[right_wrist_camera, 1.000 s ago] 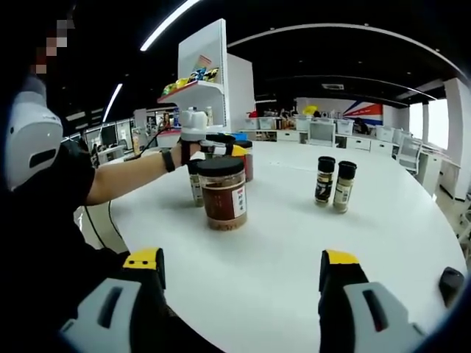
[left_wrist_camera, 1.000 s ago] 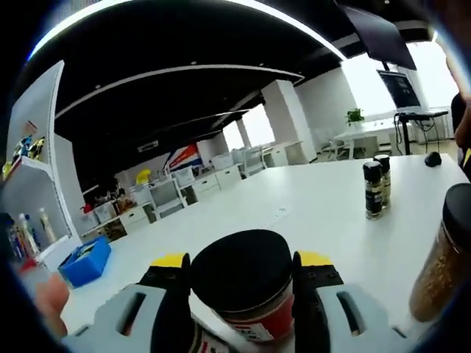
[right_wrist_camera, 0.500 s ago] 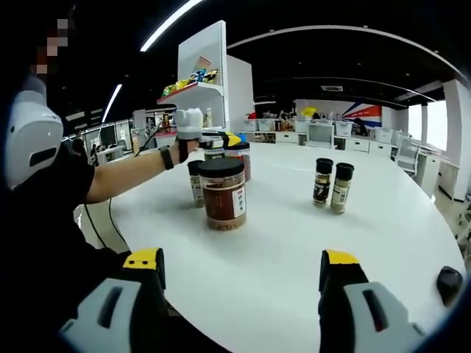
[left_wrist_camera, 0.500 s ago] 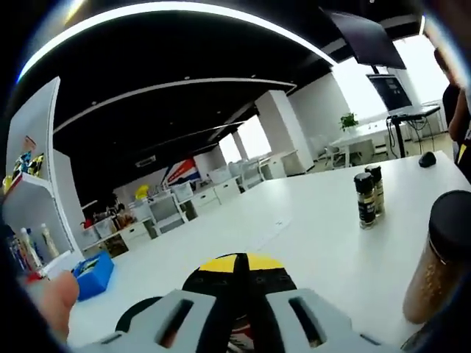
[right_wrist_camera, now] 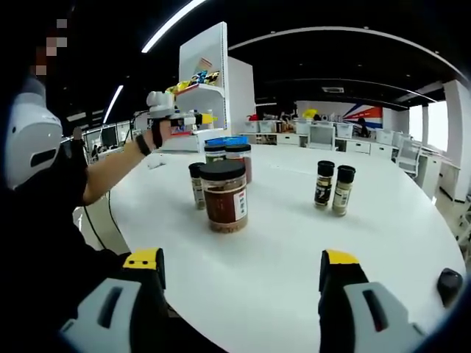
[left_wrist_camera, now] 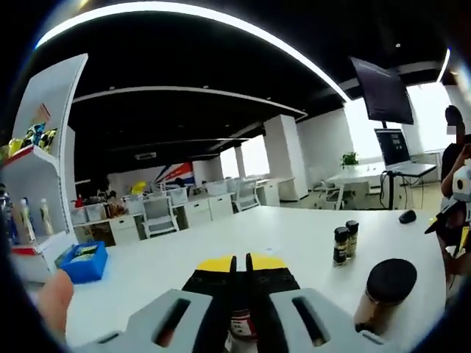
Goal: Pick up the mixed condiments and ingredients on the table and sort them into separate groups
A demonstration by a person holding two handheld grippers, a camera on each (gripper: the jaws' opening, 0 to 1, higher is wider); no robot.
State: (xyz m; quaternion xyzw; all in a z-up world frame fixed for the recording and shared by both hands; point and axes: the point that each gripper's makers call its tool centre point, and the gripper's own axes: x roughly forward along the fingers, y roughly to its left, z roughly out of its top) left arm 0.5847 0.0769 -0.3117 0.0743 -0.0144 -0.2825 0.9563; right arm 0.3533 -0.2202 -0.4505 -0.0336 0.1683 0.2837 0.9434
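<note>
My left gripper (left_wrist_camera: 239, 263) is shut with its yellow tips together and nothing between them. In the right gripper view the left gripper (right_wrist_camera: 200, 118) is held up above the white table's (right_wrist_camera: 294, 243) far left side, apart from the jars. A large brown jar with a black lid (right_wrist_camera: 224, 195) stands mid-table, with a small bottle (right_wrist_camera: 196, 184) and two red-labelled jars (right_wrist_camera: 227, 154) behind it. Two slim spice bottles (right_wrist_camera: 333, 186) stand to its right. The large jar (left_wrist_camera: 384, 293) and the spice bottles (left_wrist_camera: 346, 242) also show in the left gripper view. My right gripper (right_wrist_camera: 241, 268) is open near the table's front edge.
A white shelf unit (right_wrist_camera: 206, 81) and a blue bin (left_wrist_camera: 83, 261) stand beyond the table's far side. A black mouse (right_wrist_camera: 449, 283) lies at the table's right edge. A person's arm (right_wrist_camera: 110, 173) reaches over the left side. Office desks fill the background.
My left gripper let go of the black-lidded jar, shut, then rose up and away from the jars. The right gripper has not moved.
</note>
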